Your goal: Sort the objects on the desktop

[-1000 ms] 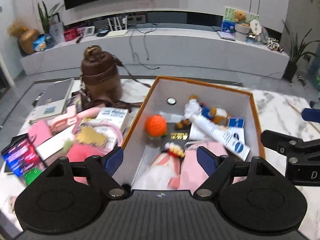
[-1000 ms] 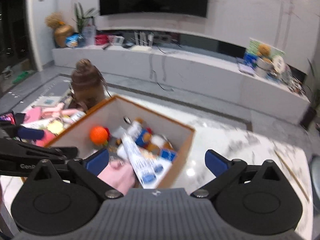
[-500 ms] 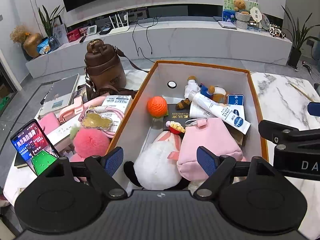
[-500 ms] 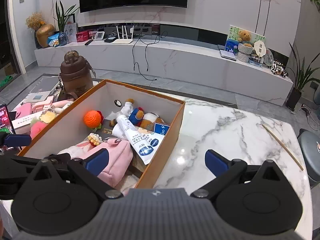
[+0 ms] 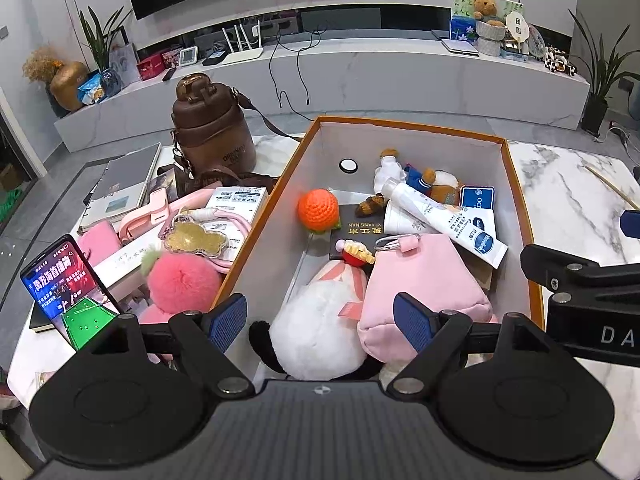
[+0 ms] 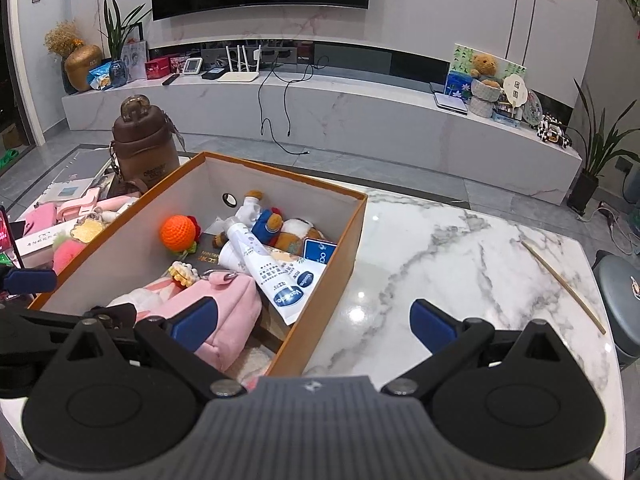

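Only the left wrist view, at lower left, shows the lit phone and a fluffy pink pompom. Only the right wrist view shows the thin wooden stick on bare marble at right. One orange-rimmed cardboard box fills mid-frame, holding one crocheted orange ball, one white lotion tube, one soft pink pouch and one white plush. Left gripper and right gripper both gape wide, empty.
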{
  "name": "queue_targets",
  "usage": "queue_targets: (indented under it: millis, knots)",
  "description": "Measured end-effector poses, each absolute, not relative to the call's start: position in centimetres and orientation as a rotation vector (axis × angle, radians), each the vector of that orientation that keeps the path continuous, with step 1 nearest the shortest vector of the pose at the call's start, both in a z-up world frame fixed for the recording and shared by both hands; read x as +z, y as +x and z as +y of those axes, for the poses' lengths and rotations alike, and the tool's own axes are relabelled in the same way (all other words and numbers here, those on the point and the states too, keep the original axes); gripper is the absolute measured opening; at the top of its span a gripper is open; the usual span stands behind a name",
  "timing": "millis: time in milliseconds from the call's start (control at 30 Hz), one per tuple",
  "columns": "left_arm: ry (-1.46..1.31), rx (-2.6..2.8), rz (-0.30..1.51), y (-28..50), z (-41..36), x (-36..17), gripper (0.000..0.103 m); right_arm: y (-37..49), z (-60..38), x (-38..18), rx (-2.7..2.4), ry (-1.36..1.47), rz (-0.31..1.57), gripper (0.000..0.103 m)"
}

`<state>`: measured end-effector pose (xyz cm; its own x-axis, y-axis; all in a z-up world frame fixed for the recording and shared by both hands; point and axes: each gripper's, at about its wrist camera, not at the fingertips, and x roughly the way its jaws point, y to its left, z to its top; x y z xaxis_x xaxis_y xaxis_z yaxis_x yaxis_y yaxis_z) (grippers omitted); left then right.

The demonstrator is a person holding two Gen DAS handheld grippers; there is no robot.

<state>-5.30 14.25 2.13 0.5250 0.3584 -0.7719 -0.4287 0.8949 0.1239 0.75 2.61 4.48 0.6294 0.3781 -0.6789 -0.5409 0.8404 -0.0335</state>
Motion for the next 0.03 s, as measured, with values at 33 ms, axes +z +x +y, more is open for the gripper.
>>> queue_targets:
  millis: [33]
  knots:
    - [-0.086,0.471,0.901,-5.31,14.27,2.17,0.095,0.74,2.61,4.49,0.533,-0.242,0.716,0.102]
